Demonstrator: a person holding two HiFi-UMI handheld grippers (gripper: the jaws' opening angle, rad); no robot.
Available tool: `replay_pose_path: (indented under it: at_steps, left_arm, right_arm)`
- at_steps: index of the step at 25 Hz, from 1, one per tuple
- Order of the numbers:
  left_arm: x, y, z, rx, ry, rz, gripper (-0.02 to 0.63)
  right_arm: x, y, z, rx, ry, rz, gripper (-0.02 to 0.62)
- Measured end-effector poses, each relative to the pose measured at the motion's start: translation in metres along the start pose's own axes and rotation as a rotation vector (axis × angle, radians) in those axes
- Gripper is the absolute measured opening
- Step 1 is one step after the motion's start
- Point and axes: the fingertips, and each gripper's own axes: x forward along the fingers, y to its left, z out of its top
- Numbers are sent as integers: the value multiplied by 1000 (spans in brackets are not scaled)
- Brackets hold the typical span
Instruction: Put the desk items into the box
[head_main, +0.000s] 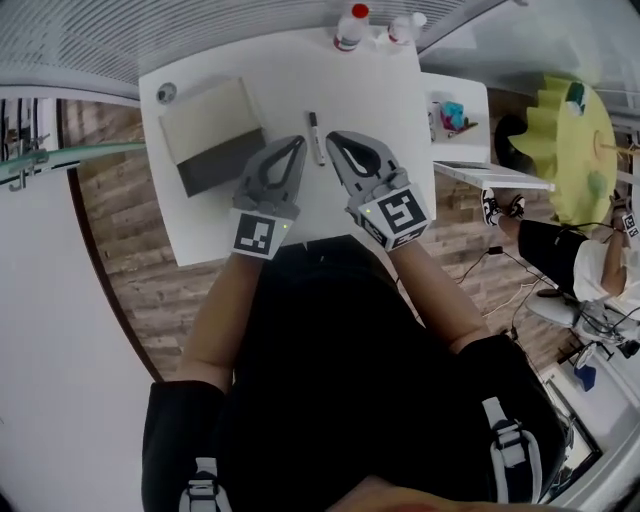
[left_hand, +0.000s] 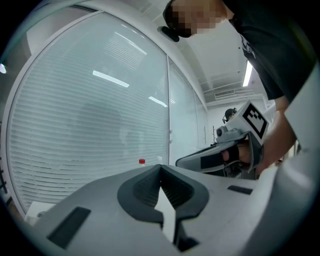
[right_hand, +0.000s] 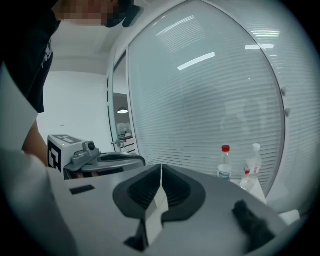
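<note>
Both of my tools are empty at this moment. The left hand-held gripper (head_main: 297, 143) has its jaws pressed together right to the tips, and its own view shows nothing between them. The right hand-held gripper (head_main: 333, 138) is the same: jaws together, holding nothing. They sit side by side low over the white desk (head_main: 375, 95), with the tips aimed toward 12 o'clock and leaning slightly in toward each other.

What matters is the slim pen with a dark cap end (head_main: 316, 137). It lies flat on the desk in the gap between the two sets of tips. Its long axis runs close to 12-to-6 o'clock, almost parallel to the jaws. It is at 3 o'clock from the left tips and at 9 o'clock from the right tips, just beside both. I judge the two about equally near.

The flat rectangular box with a pale beige top and dark grey side (head_main: 205, 125) lies at about 9 o'clock from the pen, near the left hand-held gripper. I cannot tell from here whether it is open.

In my judgement, whichever gripper takes the pen must first open, then slide sideways over it so the jaws close across its narrow width. The left one is on the box's side, so I would favour it.

Two clear plastic bottles (head_main: 350, 28) stand at the desk's 12 o'clock edge, well apart from all this.
</note>
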Motion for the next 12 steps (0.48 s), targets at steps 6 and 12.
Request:
replay_pose_path:
  at_steps: [6, 12]
  left_arm:
    - [15, 23, -35, -8, 20, 7, 2]
    - [25, 31, -64, 3, 36, -7, 2]
  right_arm:
    - [25, -27, -52, 47, 100, -124, 17]
    - [50, -33, -117, 132, 267, -153, 19]
